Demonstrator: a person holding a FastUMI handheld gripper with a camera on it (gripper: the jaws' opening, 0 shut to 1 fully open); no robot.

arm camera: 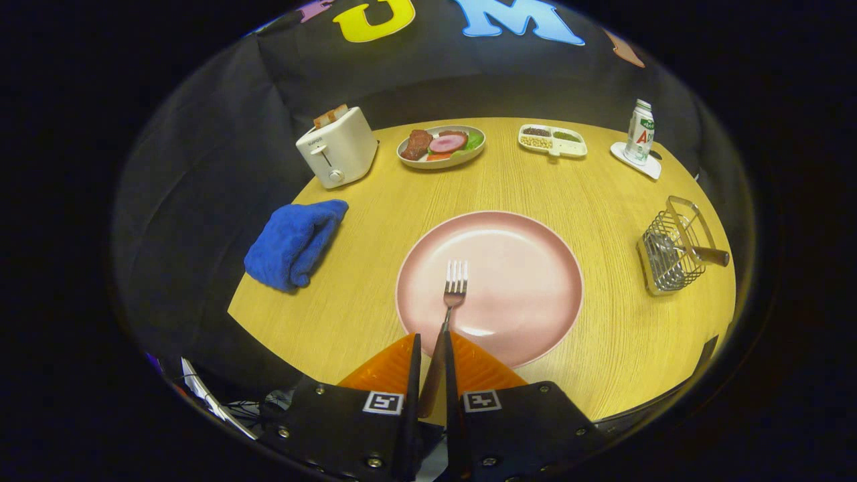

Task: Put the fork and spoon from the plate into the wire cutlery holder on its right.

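Silver fork (pixel 452 294) with wooden handle, held between gripper (pixel 432 341) fingers, tines forward over round pink plate (pixel 529 281). Right of it, wire holder (pixel 669 251), a wooden-handled utensil (pixel 706 254) leaning inside.

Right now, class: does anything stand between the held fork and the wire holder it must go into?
Nothing visible does. The gripper is shut on the fork above the plate; bare table runs right to the holder, which already has one utensil.
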